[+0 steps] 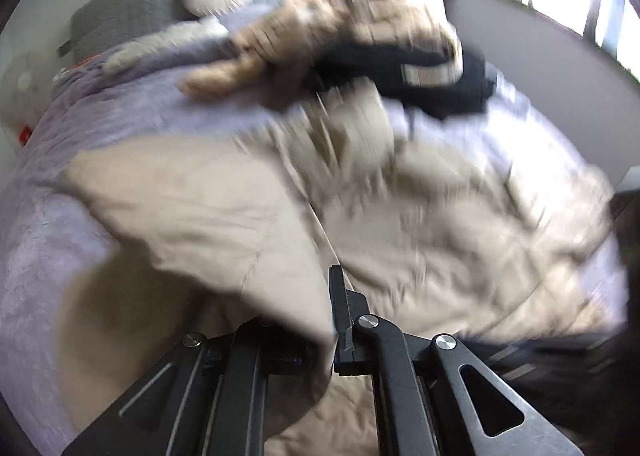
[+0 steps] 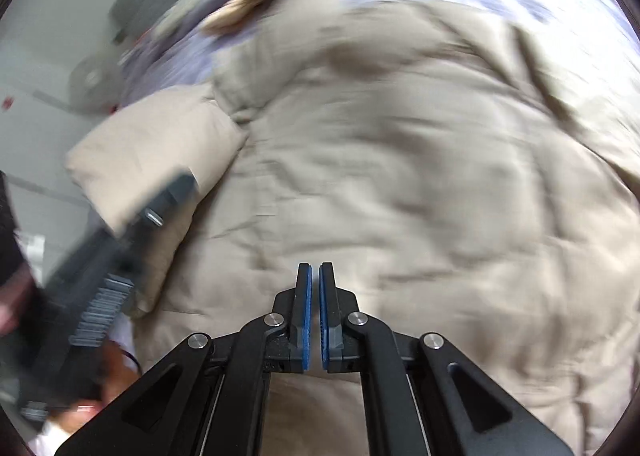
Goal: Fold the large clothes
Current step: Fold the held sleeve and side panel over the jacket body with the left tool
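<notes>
Bed's covered by a puffy coat; left gripper pinches its sleeve, right gripper nearly closed, empty. Soft, bulky, grab hems.

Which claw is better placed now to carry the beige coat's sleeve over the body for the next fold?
Left, probably. The left claw is already shut on the sleeve of the beige coat. The right claw is nearly shut, holds nothing, and points at the coat's middle.
</notes>
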{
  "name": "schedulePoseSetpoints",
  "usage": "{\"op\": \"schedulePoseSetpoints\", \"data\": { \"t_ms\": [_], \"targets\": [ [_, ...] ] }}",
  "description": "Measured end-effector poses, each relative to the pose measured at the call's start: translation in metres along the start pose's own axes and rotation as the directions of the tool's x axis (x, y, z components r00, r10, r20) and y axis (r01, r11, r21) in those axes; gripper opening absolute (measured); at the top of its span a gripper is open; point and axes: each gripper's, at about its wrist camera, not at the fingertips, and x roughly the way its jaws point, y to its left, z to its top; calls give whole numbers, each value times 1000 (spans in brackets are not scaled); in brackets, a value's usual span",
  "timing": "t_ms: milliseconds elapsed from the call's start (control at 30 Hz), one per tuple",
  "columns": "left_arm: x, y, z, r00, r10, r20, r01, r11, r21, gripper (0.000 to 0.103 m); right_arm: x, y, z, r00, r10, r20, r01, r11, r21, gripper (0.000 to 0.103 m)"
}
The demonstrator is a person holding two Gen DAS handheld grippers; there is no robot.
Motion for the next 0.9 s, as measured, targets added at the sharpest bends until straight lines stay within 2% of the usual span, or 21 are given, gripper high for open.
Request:
{"op": "schedulePoseSetpoints", "data": {
  "t_ms": [33,67,100,133,167,267,300,367,400,433,500,567,600,633,700,767,800,833,867,900],
  "targets": [
    [5,-8,-5,1000,10,-17,-10,1000,12,8,-1,-8,0,1000,-9,4,9,1000,17,3],
    [9,-12,-13,999,23,-29,-23,999,24,17,-3,-14,-1,1000,-14,9,14,1000,26,3],
    [9,-16,-16,999,24,-33,-23,999,35,31,-6,-18,0,1000,-14,14,13,999,30,3],
    [4,-16,-21,999,19,-32,-18,999,39,72,-4,-17,0,1000,-14,19,14,999,32,3],
    [-3,-16,-22,1000,24,-17,-24,999,38,90,-2,-15,1,999,-17,27,17,999,32,5],
    [-24,-13,-26,999,46,6,-46,997,57,90,2,-2,7,998,-44,47,43,999,32,5],
    [-27,-6,-28,998,57,10,-57,997,52,90,-3,-2,11,997,-53,52,52,998,26,9],
    [-50,16,-35,997,70,27,-71,997,6,90,-6,12,18,995,-66,69,66,998,-10,45],
    [-55,26,-36,996,84,30,-83,996,-17,90,-10,22,23,995,-58,82,60,998,-33,86],
    [-62,44,-38,993,112,32,-110,992,-61,90,-21,28,25,994,-31,101,36,998,-55,101],
    [-73,80,-45,990,139,4,-137,979,-149,90,-15,53,28,994,26,106,-15,994,-104,101],
    [-76,121,-51,994,106,-40,-113,962,-249,90,10,67,39,997,37,69,-31,996,-84,101],
    [-74,136,-53,994,96,-53,-107,952,-287,90,22,71,46,998,46,50,-44,998,-47,101],
    [-73,162,-57,993,91,-73,-111,929,-354,90,36,68,58,997,72,24,-73,997,23,100],
    [-66,195,-62,992,82,-93,-114,896,-428,90,50,45,61,992,122,10,-122,974,190,96],
    [-51,235,-64,994,38,-106,-88,848,-522,90,65,37,69,988,151,17,-149,943,298,91],
    [-40,256,-66,994,-17,-109,-49,814,-579,90,66,29,67,987,156,23,-155,930,333,88],
    [-27,269,-64,991,-72,-109,-11,785,-619,90,70,26,69,986,166,24,-164,922,350,86],
    [-12,284,-65,986,-125,-114,17,743,-669,90,76,27,72,985,171,19,-166,918,359,86],
    [-3,290,-66,982,-148,-115,27,720,-693,90,76,25,71,985,171,17,-165,915,367,86]
  ]
}}
